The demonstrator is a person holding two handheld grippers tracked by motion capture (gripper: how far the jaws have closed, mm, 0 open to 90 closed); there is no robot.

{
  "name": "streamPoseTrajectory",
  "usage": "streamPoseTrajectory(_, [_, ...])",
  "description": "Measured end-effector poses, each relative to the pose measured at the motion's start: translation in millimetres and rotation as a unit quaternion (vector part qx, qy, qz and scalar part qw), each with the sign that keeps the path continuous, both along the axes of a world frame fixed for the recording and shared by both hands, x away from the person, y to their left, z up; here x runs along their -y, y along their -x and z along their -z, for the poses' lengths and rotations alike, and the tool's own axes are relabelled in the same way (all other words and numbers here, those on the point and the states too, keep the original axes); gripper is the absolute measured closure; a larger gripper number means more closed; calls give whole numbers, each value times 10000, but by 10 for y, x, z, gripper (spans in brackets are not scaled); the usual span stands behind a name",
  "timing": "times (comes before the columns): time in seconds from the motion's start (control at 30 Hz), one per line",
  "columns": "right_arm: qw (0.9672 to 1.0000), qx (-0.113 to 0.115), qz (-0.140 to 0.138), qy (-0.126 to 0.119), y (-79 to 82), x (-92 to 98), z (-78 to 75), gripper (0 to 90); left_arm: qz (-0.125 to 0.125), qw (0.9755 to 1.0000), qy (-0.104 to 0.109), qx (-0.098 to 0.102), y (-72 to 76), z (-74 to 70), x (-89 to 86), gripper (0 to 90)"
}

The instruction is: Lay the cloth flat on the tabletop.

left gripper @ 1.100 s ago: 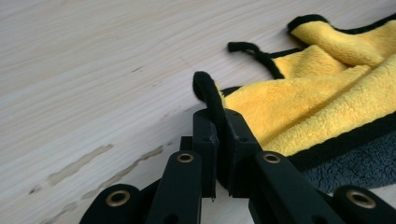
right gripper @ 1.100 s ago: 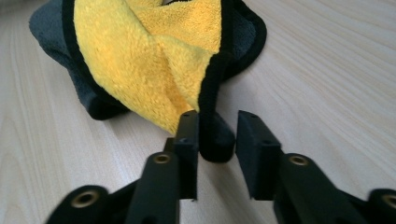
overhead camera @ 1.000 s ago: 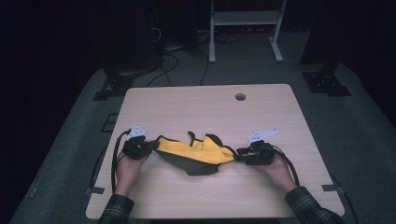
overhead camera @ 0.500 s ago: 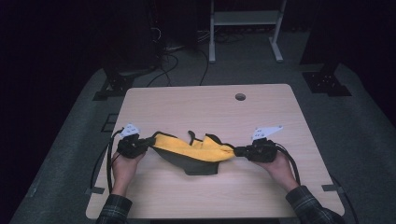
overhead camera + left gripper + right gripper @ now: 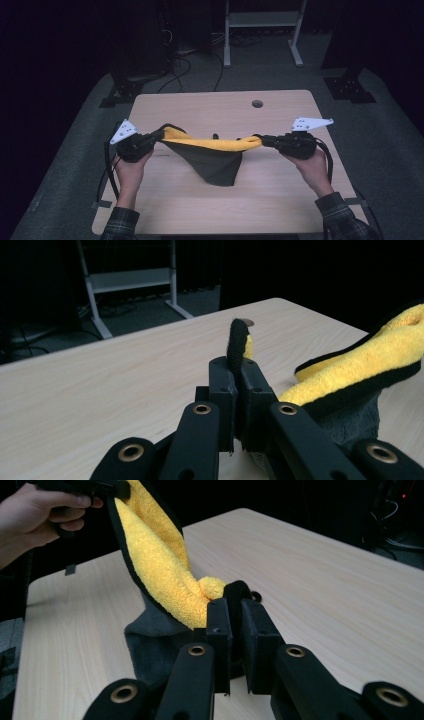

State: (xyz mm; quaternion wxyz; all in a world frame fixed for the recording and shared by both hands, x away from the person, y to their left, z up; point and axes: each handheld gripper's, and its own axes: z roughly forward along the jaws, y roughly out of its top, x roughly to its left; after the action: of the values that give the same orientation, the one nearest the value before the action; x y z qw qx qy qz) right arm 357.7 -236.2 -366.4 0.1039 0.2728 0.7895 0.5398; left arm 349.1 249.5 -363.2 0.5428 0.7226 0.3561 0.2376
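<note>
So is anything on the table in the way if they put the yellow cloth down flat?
Nothing visible is. The cloth hangs stretched between the left gripper and the right gripper, each clamped on an end. The table around it looks bare, apart from a small hole near the far edge.

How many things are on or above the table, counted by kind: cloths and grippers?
Cloth: 1, yellow and dark grey, held up between both grippers.
Grippers: 2, the left gripper and the right gripper, each shut on a cloth corner.
Total: 3.
</note>
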Motion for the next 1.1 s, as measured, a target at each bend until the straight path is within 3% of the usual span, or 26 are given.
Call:
streamPoseTrajectory(0.17, [9999, 55, 95, 49, 21, 36, 1, 801, -162, 9999, -22, -9, -1, 22, -51, 863])
streamPoseTrajectory(0.37, [9998, -87, 102, 114, -11, 41, 106, 777, -276, 9995, 51, -167, -36, 121, -153, 864])
streamPoseTrajectory(0.7, [9976, -503, -256, 402, -135, -317, 351, 577, -294, 9993, 35, -228, -33, 158, -193, 863])
streamPoseTrajectory(0.9, [9920, -786, -509, 844, -145, -552, 599, 503, -298, 9993, 12, -225, -23, 156, -199, 863])
streamPoseTrajectory(1.1, [9824, -1127, -727, 1296, -130, -674, 893, 492, -310, 9992, 13, -235, -21, 154, -219, 863])
